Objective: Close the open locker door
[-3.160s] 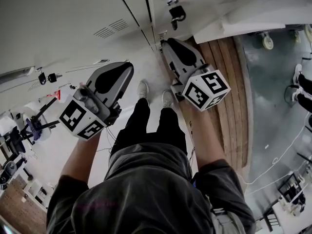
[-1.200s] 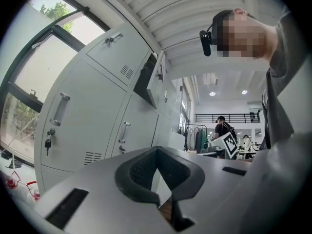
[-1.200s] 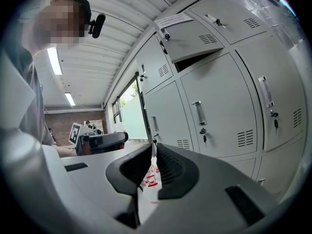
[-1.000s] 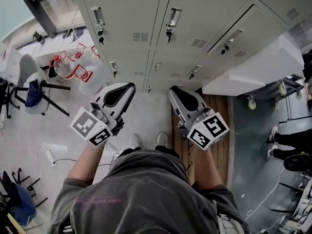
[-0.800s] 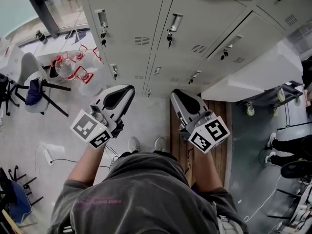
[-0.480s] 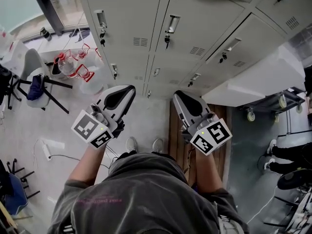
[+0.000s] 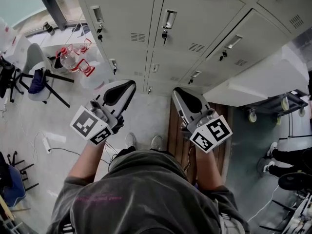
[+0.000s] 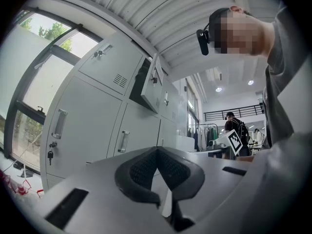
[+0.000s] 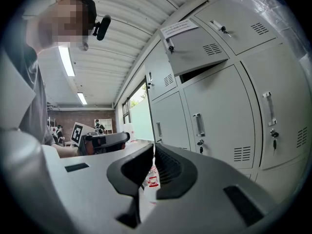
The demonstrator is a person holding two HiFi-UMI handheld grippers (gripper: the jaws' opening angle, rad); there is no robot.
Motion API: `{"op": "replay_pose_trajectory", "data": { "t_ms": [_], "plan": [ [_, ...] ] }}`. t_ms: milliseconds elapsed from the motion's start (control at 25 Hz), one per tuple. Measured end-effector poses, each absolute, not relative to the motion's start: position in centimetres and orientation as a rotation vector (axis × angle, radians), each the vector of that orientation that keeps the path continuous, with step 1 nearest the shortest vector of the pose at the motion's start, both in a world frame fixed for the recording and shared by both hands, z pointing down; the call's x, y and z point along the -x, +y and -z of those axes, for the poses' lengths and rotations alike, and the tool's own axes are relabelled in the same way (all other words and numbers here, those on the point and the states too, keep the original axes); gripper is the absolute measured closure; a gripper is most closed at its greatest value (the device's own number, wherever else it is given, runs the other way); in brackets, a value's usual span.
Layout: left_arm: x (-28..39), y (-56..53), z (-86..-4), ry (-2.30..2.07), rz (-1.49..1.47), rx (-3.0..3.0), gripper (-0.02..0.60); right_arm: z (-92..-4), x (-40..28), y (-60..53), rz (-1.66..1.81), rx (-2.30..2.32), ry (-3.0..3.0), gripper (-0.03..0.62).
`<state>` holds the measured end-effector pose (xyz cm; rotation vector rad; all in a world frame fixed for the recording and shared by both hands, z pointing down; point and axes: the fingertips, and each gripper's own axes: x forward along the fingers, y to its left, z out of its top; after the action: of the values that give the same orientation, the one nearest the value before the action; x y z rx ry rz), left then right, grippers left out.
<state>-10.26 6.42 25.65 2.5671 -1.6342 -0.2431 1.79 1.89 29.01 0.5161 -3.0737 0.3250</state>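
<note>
I stand in front of a bank of grey lockers (image 7: 195, 28). One upper-row door (image 8: 150, 79) hangs open, swung outward; the right gripper view shows the same door (image 9: 197, 48) with a paper note (image 9: 179, 28) on it. In the head view that door is out of sight. My left gripper (image 7: 128, 85) is held at waist height, pointing at the lockers, shut and empty (image 8: 157, 150). My right gripper (image 7: 176, 91) is level with it on the right. Its jaws are closing and all but meet (image 9: 153, 147), with nothing between them. Neither gripper touches a locker.
Water jugs with red handles (image 7: 73, 57) and a chair (image 7: 36, 77) stand on the floor at left. A white cart on castors (image 7: 258, 82) sits against the lockers at right. A wooden floor strip (image 7: 175, 130) runs under my right arm. Other people stand far right (image 7: 292, 155).
The head view has lifted from the floor and my feet to the locker fronts. Over the last second both grippers stay almost where they were, side by side.
</note>
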Motion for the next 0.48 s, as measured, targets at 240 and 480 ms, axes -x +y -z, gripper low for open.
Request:
{"op": "replay_pose_trajectory", "data": {
  "t_ms": [240,480],
  "plan": [
    [10.4,6.0,-25.56,-1.65,0.227,-2.561,0.568,-29.5,-1.8,1.37,-0.339,-0.507,-3.072,0.566],
    [10.18,5.63,-25.66,-1.641,0.209,-2.567,0.568,-29.91,-1.6,1.16,-0.352,-0.502,-3.069,0.566]
  ]
}}
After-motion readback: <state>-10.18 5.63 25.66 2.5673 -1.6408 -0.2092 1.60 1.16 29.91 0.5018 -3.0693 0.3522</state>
